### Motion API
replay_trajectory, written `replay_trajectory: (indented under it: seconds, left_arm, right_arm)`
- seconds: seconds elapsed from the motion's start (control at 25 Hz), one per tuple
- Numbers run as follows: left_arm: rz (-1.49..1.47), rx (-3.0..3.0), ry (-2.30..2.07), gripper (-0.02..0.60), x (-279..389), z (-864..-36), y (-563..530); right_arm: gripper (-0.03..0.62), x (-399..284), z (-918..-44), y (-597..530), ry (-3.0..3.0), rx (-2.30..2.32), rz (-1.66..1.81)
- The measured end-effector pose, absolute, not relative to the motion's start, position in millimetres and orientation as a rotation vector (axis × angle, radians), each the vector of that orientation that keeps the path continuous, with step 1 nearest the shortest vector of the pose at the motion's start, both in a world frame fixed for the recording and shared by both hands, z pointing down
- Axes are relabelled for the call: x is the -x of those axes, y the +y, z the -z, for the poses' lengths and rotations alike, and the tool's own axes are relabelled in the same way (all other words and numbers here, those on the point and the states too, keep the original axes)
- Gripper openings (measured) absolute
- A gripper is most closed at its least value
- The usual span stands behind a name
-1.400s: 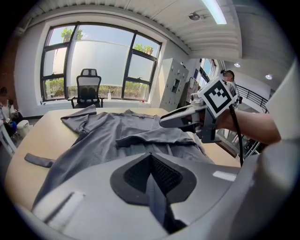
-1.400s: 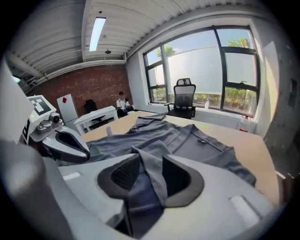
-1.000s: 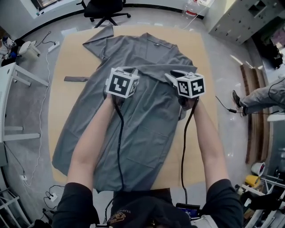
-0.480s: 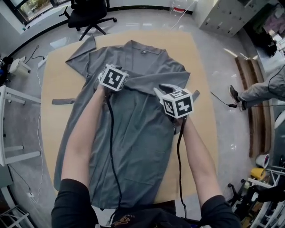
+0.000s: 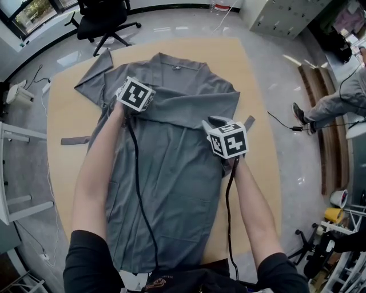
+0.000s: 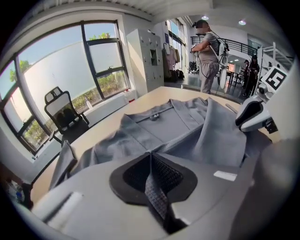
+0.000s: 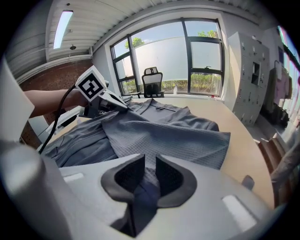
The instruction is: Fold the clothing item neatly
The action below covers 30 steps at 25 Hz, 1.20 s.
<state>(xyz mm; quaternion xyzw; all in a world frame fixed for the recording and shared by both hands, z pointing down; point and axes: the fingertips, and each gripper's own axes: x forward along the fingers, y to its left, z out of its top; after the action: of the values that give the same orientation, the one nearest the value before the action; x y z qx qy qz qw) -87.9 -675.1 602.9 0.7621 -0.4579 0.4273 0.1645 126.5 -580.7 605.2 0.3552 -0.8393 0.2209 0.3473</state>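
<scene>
Grey robe (image 5: 171, 171) lies spread on the tan wooden table (image 5: 60, 171), collar toward the far edge, with one sleeve folded in across the chest. The left gripper (image 6: 151, 161) has just closed and pinches cloth by the other shoulder. The right gripper (image 7: 146, 164), whose jaws have just been narrowing, clamps the folded sleeve's cloth near the table's right edge.

garment (image 5: 171, 171) on table (image 5: 254, 71), chair (image 5: 100, 17) behind table
</scene>
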Motion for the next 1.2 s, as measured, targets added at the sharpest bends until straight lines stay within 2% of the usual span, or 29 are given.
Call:
replay_trajectory:
  seconds: [0.16, 0.28, 0.4, 0.6, 0.92, 1.12, 1.2]
  left_arm:
    - [-1.177, -2.209, -1.46, 0.021, 99.6, -586.8, -705.1]
    - [-1.261, -2.176, -1.501, 0.026, 106.3, -596.5, -710.9]
    - [-1.346, -2.139, -1.465, 0.072, 107.9, -614.2, -703.5]
    - [-1.242, -2.15, -1.5, 0.137, 116.6, -595.5, -686.9]
    - [-1.061, -2.121, -1.417, 0.127, 121.0, -571.7, -612.0]
    - [-0.933, -2.145, -1.461, 0.076, 125.7, -544.4, -565.9]
    - [-0.93, -2.15, -1.49, 0.036, 129.2, -535.0, -547.3]
  right_arm:
    - [0.077, -131.3, -603.5, -579.5, -2.196, -0.97, -0.582]
    - [0.077, -130.6, -611.4, -577.2, -2.183, -0.964, -0.601]
    - [0.077, -129.0, -620.3, -575.9, -2.166, -0.921, -0.616]
    - [0.077, -134.9, -618.4, -575.1, -2.159, -0.918, -0.598]
    - [0.077, -146.3, -589.9, -543.9, -2.163, -0.951, -0.561]
    - [0.077, -136.2, -553.1, -519.7, -2.224, -0.978, -0.505]
    - [0.077, -133.5, -538.5, -510.7, -2.24, -0.992, -0.486]
